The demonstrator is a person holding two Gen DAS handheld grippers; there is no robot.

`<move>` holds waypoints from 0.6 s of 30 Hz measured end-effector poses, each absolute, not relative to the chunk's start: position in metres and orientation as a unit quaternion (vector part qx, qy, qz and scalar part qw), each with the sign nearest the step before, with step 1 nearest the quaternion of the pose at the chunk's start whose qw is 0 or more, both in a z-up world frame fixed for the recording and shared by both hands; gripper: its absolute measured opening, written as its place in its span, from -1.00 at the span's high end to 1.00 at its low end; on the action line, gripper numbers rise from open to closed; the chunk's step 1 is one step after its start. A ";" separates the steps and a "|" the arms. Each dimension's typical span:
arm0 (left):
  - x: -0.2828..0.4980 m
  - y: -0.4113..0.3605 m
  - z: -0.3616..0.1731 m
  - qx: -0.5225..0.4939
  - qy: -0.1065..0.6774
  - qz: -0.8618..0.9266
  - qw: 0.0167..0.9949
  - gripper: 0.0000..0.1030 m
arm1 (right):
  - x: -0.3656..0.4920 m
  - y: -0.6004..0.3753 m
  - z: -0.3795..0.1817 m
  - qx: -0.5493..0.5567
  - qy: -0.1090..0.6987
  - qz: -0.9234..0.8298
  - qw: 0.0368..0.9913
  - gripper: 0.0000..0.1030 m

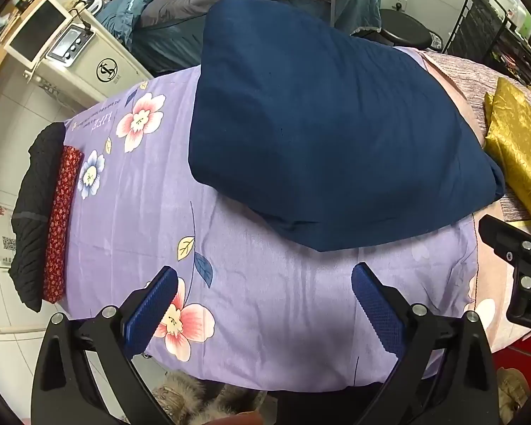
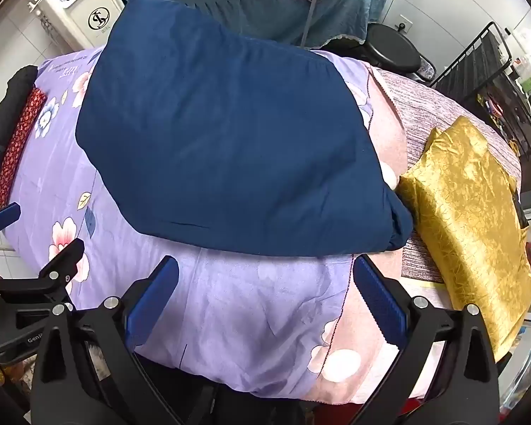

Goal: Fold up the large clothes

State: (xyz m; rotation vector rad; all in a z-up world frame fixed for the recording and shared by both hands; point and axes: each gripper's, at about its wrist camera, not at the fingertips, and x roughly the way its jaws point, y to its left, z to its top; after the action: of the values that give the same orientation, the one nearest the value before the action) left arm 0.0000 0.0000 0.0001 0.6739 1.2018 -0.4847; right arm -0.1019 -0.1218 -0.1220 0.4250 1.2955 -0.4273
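Observation:
A navy blue cloth [image 1: 329,131] [image 2: 230,148] lies folded into a thick pad on the lilac flowered sheet [image 1: 131,219] [image 2: 237,304] that covers the table. My left gripper [image 1: 265,283] hangs open above the sheet, just short of the blue cloth's near edge, with nothing between its blue pads. My right gripper [image 2: 265,276] is open too, over the near edge of the same cloth, and holds nothing. Each gripper shows in the other's view: the right one at the right border [image 1: 520,269], the left one at the left border [image 2: 35,276].
A folded gold cloth [image 1: 517,148] [image 2: 467,212] lies to the right of the blue one. A folded red patterned cloth [image 1: 62,223] [image 2: 16,152] and a black garment [image 1: 32,212] lie at the left end. Behind stand a white machine [image 1: 70,56], a bed and a black rack [image 2: 478,81].

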 end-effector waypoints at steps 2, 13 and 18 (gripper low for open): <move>0.000 0.000 0.001 0.307 0.548 -0.222 0.746 -0.88 | -0.102 -0.122 -0.121 0.194 0.593 -0.195 0.757 -0.89; -0.002 0.003 -0.001 0.305 0.557 -0.213 0.743 -0.88 | -0.107 -0.111 -0.126 0.194 0.591 -0.187 0.760 -0.89; -0.002 0.002 -0.002 0.306 0.559 -0.212 0.741 -0.88 | -0.103 -0.117 -0.125 0.195 0.597 -0.181 0.757 -0.89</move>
State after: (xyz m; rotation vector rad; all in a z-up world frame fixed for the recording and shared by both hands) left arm -0.0019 0.0021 -0.0020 0.6706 1.2268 -0.4659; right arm -0.1034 -0.1173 -0.1250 0.4247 1.3005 -0.3955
